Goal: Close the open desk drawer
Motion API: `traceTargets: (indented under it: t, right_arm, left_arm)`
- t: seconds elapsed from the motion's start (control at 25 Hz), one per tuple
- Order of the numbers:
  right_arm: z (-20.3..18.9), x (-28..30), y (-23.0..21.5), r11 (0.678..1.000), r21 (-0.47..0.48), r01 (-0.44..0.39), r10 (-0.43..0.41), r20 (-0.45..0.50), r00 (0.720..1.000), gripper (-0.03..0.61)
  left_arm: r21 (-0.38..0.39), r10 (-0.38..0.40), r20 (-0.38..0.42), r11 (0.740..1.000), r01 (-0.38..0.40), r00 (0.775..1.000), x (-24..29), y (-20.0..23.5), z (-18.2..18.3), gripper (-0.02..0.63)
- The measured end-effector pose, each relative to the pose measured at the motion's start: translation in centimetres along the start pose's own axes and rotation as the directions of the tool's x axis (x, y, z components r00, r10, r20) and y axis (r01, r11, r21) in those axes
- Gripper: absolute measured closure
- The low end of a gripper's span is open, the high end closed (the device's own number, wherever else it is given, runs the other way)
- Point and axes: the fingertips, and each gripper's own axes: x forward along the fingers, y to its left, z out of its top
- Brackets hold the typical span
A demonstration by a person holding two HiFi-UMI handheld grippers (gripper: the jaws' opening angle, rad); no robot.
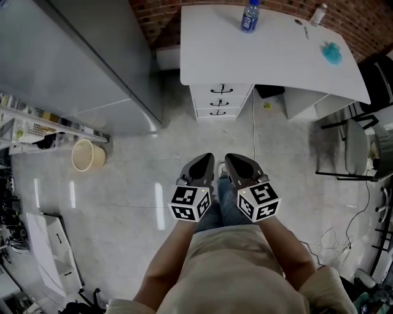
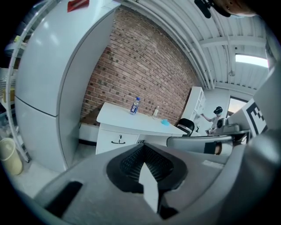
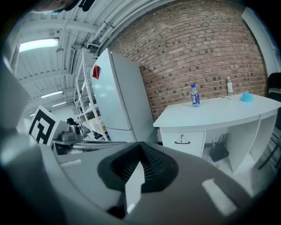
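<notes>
The white desk (image 1: 270,55) stands at the far side against a brick wall. Its drawer unit (image 1: 220,101) shows three stacked fronts with dark handles; from here I cannot tell which one stands out. My left gripper (image 1: 207,158) and right gripper (image 1: 229,158) are held side by side above the floor, well short of the desk, both shut with nothing in them. In the left gripper view the shut left gripper (image 2: 143,148) points at the top drawer front (image 2: 118,140). In the right gripper view the shut right gripper (image 3: 141,150) points toward the same drawer front (image 3: 182,140).
A water bottle (image 1: 249,16), a small bottle (image 1: 317,13) and a blue object (image 1: 331,53) sit on the desk. A tall grey refrigerator (image 1: 86,61) stands left, with a cream bin (image 1: 88,154) and shelves (image 1: 31,126). Chairs (image 1: 353,147) stand right. A person (image 2: 215,115) stands far off.
</notes>
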Motion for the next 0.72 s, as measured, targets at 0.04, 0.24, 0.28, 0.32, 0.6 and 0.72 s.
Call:
traceTargets:
  t: [0.04,0.24,0.28,0.32,0.6,0.72]
  right_arm:
    - [0.0,-0.2,0.3,1.0,-0.007,-0.001,0.001,-0.004,1.0,0.577]
    - [0.6,-1.6,1.3,1.0,-0.028,-0.01,0.01,-0.001,1.0,0.577]
    - [0.8,-1.9,1.5,0.999,-0.03,-0.012,0.012,0.005,1.0,0.577]
    - [0.9,-2.0,1.7,0.999,-0.032,-0.013,0.014,0.011,1.0,0.577]
    - [1.5,-3.5,2.8,0.999,-0.036,-0.011,0.012,0.04,0.999,0.577]
    - [1.7,-3.9,3.5,0.999,-0.039,-0.018,0.02,0.051,0.998,0.577]
  left_arm:
    - [0.0,0.002,0.0,1.0,-0.002,1.0,-0.3,0.0,0.1,0.615]
    - [0.018,-0.008,-0.004,1.0,0.008,1.0,-1.3,-1.2,0.7,0.615]
    - [0.027,-0.014,-0.006,1.0,0.014,1.0,-1.4,-1.4,0.8,0.615]
    - [0.036,-0.019,-0.009,0.999,0.019,1.0,-1.6,-1.7,0.9,0.615]
    - [0.066,-0.052,-0.011,0.996,0.053,0.999,-3.0,-3.1,1.1,0.615]
    - [0.077,-0.057,-0.008,0.995,0.057,0.998,-3.6,-3.3,1.3,0.615]
